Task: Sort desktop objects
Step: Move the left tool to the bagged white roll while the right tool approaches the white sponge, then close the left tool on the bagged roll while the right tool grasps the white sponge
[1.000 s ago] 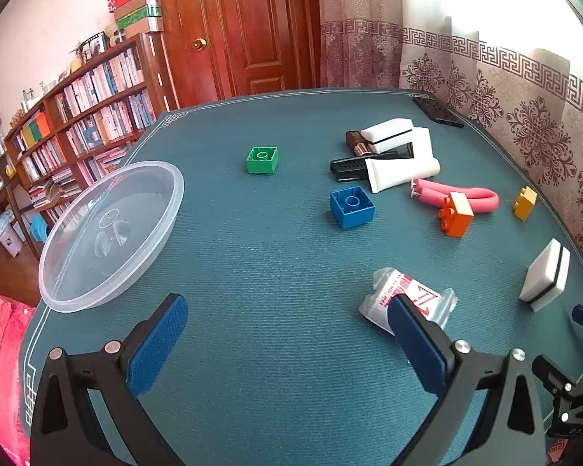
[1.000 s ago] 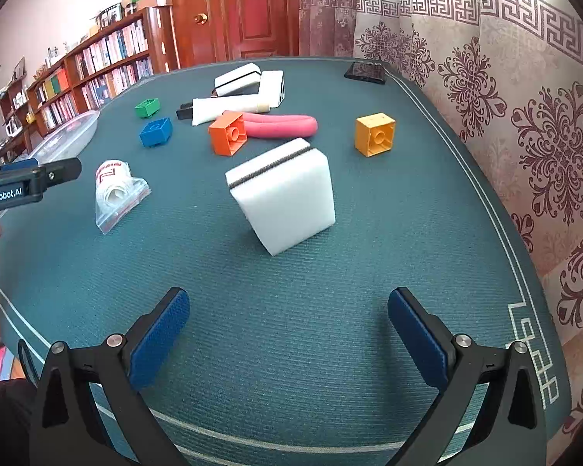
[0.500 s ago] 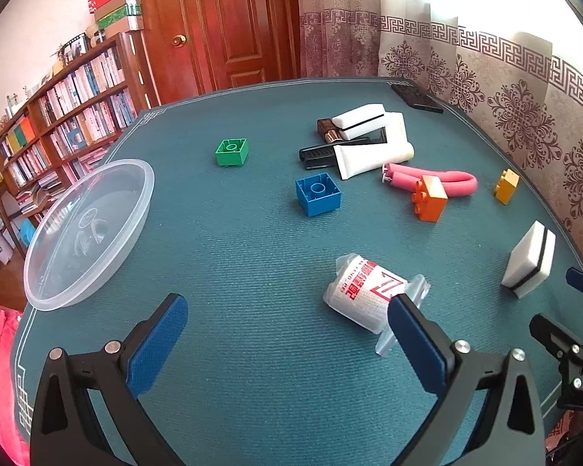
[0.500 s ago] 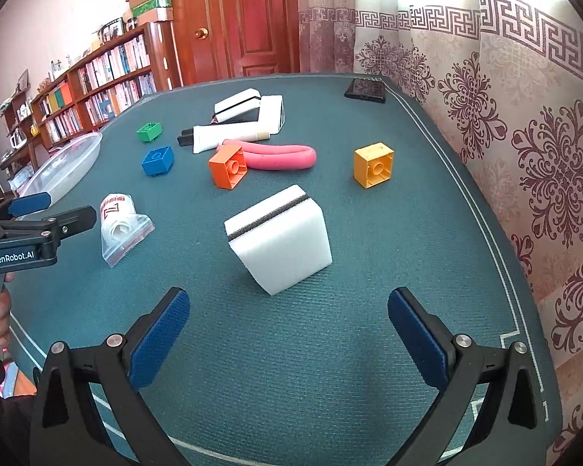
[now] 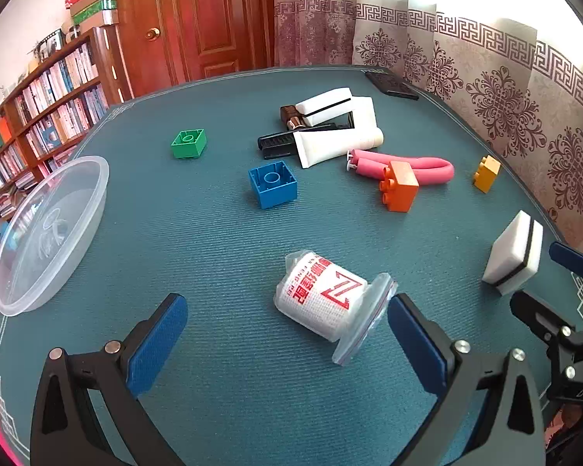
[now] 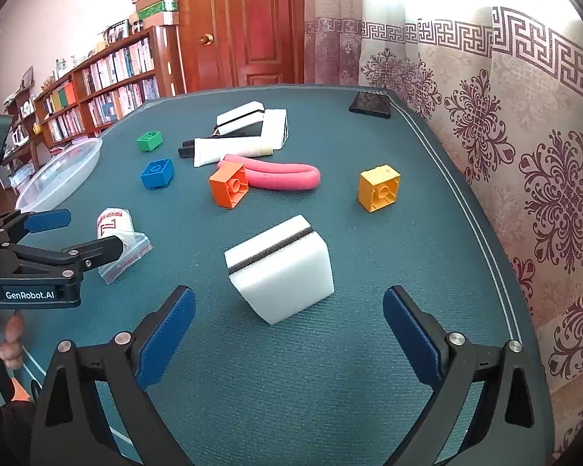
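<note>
A round table covered in ribbed teal fabric with a pale stitched border (image 5: 213,256) is carrying everything, and one shallow, clear plastic basin with a rolled rim (image 5: 50,229) is sitting at its left edge, nothing in it that I can make out. One long pink foam tube bent into a loop (image 5: 427,165) is lying past the middle, just beside one smooth white squeeze tube (image 5: 338,141) that is overlapping a black comb-like piece (image 5: 278,143). Two white sponge blocks with a dark band are showing: one (image 6: 281,268) is standing tilted just ahead of the right gripper (image 6: 287,330), whose blue-padded jaws are spread wide and gripping nothing, and the other (image 5: 324,105) is lying far back in the pile. One white printed roll in a crinkled clear zip bag (image 5: 324,299) is lying on its side right in front of the left gripper (image 5: 287,334), near its right-hand pad; those jaws are also gaping apart and empty. Four hard plastic studded bricks are scattered well apart: one blue (image 5: 273,184), one orange (image 5: 400,186), one yellow (image 6: 380,187), one green (image 5: 189,143). One flat black phone-like slab (image 6: 370,103) is resting by the far rim. A person's fingertips (image 6: 9,339) are showing under the left tool in the right wrist view
</note>
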